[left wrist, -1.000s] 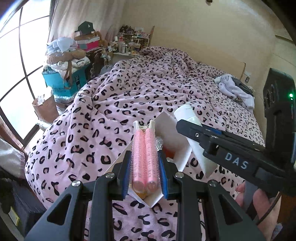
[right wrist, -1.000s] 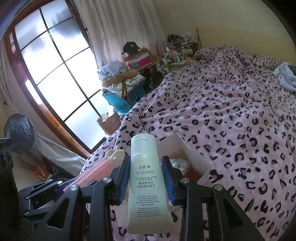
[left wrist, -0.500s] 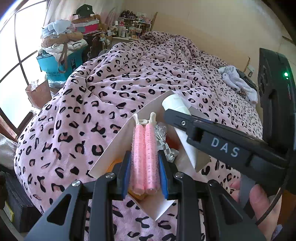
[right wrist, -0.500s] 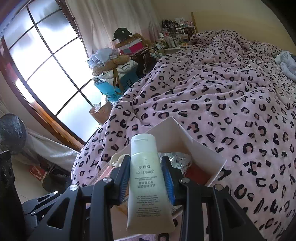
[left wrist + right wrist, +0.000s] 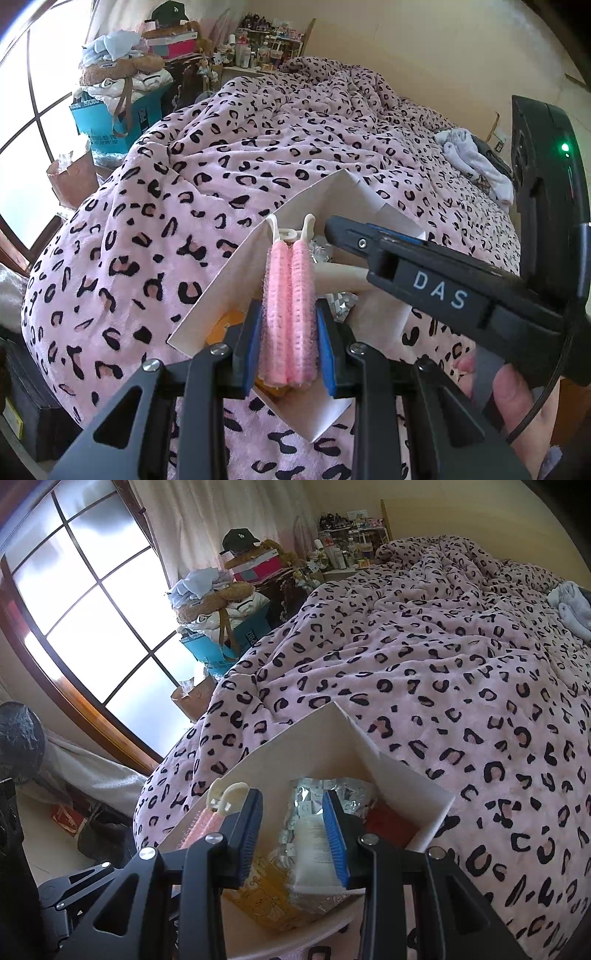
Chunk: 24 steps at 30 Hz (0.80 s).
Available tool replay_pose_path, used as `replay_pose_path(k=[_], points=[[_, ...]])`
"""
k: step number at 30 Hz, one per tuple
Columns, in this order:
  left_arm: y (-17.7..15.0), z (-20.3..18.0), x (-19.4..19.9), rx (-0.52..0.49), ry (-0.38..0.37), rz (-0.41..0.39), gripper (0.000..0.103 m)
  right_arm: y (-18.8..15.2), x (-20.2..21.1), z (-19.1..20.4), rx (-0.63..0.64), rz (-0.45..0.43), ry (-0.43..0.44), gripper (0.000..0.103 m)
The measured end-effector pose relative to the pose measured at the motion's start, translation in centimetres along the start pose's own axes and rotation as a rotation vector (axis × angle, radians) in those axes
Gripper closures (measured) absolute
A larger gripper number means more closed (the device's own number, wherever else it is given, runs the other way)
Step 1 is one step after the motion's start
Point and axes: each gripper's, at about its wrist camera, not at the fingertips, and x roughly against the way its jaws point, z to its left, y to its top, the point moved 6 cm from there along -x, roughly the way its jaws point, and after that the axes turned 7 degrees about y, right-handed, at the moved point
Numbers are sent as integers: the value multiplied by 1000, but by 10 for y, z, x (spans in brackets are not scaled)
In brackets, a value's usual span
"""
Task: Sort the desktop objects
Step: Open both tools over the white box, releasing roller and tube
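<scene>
A pair of pink hair rollers (image 5: 290, 295) with a cream clip is pinched between the blue pads of my left gripper (image 5: 288, 310), which is shut on them just above a white open box (image 5: 221, 288) on the bed. In the right wrist view my right gripper (image 5: 293, 812) hangs over the same box (image 5: 306, 738) with its pads apart and nothing pressed between them. The white tube (image 5: 314, 849) lies blurred inside the box beside the right-hand pad. From the left wrist view the tube (image 5: 340, 278) shows under the right gripper's finger.
The box also holds a silver foil pack (image 5: 325, 794), a yellow item (image 5: 266, 890) and something red (image 5: 391, 823). It sits on a pink leopard-print bedspread (image 5: 258, 147). A teal bag (image 5: 107, 122) piled with clothes stands by the window (image 5: 92, 620). A hand (image 5: 513, 402) holds the right gripper.
Both grippers sank toward the box. The white tube, upright between the right pads before, now lies down in the box. The rollers stay gripped in the left gripper.
</scene>
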Motion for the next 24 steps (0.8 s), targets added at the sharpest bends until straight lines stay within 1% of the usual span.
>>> replay_pose_path(k=[9, 10, 11, 13, 18, 22, 24], points=[[7, -1, 19, 3, -13, -30, 73, 7, 25, 6, 14, -40, -2, 68], [8, -1, 22, 6, -16, -34, 71, 8, 29, 7, 17, -46, -2, 68], [9, -1, 26, 7, -18, -43, 64, 9, 33, 8, 19, -52, -3, 68], [12, -1, 35, 11, -22, -62, 54, 11, 41, 9, 24, -66, -4, 68], [18, -5, 60, 5, -30, -100, 52, 15, 70, 11, 32, -111, -10, 69], [18, -15, 78, -13, -27, -128, 43, 12, 99, 9, 34, -149, -27, 69], [16, -24, 86, -29, -29, -143, 42, 6, 120, 4, 31, -177, -47, 69]])
